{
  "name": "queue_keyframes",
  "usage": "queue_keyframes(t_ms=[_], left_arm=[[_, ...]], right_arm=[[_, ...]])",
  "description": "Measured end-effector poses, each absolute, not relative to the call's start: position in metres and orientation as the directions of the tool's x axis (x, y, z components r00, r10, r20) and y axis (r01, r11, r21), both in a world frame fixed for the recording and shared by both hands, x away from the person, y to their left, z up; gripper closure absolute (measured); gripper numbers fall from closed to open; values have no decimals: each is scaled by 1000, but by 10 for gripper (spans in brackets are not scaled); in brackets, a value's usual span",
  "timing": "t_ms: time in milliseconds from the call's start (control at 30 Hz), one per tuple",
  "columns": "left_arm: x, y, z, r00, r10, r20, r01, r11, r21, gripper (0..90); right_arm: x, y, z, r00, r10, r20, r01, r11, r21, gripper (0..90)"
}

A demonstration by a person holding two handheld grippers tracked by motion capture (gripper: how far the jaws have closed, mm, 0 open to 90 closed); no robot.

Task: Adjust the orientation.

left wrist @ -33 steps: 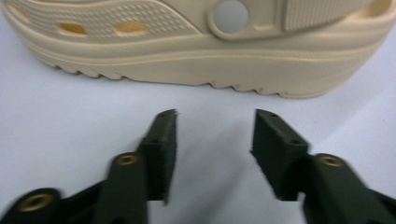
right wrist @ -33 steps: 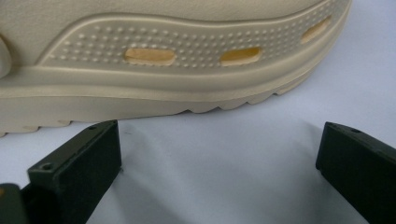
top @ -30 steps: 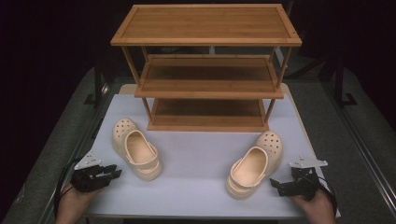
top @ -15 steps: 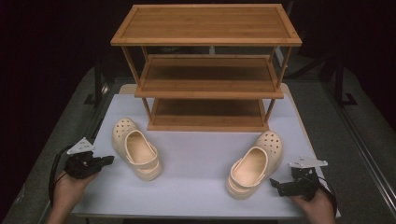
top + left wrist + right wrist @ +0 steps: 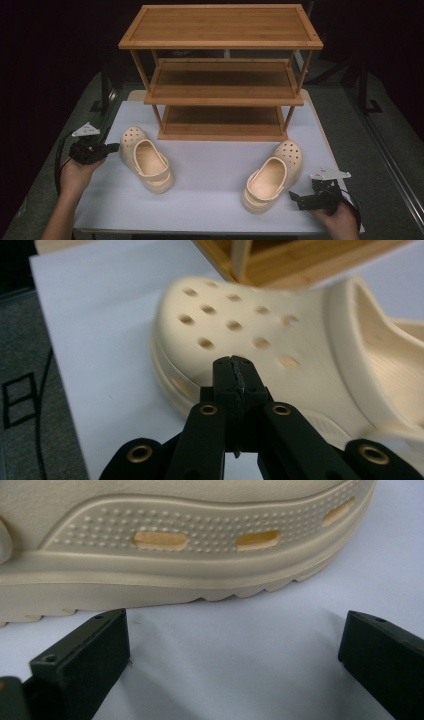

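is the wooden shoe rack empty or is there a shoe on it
Empty. All three shelves of the rack are bare; both clogs sit on the table in front.

High view looks down on table [image 5: 210,165]; gripper views sit close (each near one clog), sharing clogs.

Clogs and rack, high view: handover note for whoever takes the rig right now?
Left tool: shut, empty, by the toe of the left cream perforated foam clog.
Right tool: open, empty, beside the right cream foam clog.
Both clogs lie on the white tabletop, in front of the three-tier wooden shoe rack.
Done: nothing shelved.
Left: likely grasp each clog and put it on the rack.
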State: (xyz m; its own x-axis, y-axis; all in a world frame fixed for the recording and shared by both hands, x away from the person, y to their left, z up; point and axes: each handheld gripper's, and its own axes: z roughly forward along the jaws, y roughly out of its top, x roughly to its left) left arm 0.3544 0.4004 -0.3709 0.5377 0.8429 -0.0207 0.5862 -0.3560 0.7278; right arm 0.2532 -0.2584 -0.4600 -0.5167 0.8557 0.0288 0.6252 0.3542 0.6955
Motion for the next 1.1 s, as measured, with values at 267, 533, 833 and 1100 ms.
queue_keyframes(t_ms=[267,533,833,1100], left_arm=[[395,404,-368,518,855,20,584,-371,722,900],[435,404,-383,507,861,31,607,-383,697,900],[451,401,-399,509,861,4,627,-375,683,900],[446,394,-400,525,851,-5,623,-381,683,900]], right_arm=[[253,-259,-460,-517,855,29,625,354,696,0],[253,-259,-460,-517,855,30,625,353,696,0],[253,-259,-460,-518,855,31,624,353,697,0],[253,-259,-460,-518,855,29,624,354,697,0]])
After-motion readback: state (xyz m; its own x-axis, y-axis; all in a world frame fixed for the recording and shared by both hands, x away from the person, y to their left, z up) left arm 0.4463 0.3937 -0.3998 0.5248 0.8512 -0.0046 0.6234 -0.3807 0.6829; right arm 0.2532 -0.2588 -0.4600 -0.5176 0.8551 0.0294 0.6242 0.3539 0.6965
